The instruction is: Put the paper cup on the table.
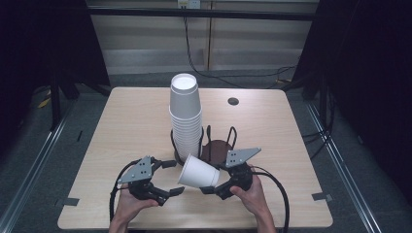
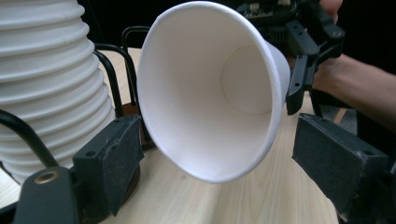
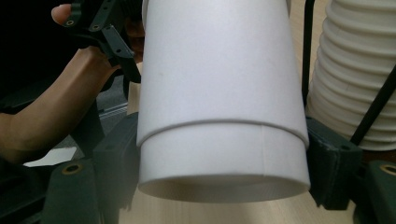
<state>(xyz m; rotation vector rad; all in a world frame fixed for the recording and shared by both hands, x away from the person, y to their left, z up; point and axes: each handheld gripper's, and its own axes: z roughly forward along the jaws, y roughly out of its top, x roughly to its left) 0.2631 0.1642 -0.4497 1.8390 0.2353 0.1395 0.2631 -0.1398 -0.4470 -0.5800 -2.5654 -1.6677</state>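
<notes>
Light wood table [image 1: 126, 121] under me, rounded corners, a round grommet hole [image 1: 233, 101] near its far edge; grey floor around it, dark curtains on both sides, pale wall panels with a black cable hanging behind.

Left to right in the high view: my left gripper [image 1: 164, 177] sits low at the near edge, jaws spread wide with nothing between them. Just right of it a single paper cup [image 1: 198, 172] lies tipped on its side above the table, mouth toward the left gripper. My right gripper [image 1: 214, 178] has its jaws clamped on the cup's base end. Behind both, a tall stack of cups [image 1: 185, 114] stands upright in a black wire holder [image 1: 232, 137] with a dark round base.

The left gripper view looks straight into the cup [image 2: 210, 88], showing its bare inside bottom. The right gripper view shows what that hides: the cup's base rim [image 3: 224, 179] and both pads pressed against its sides.
</notes>
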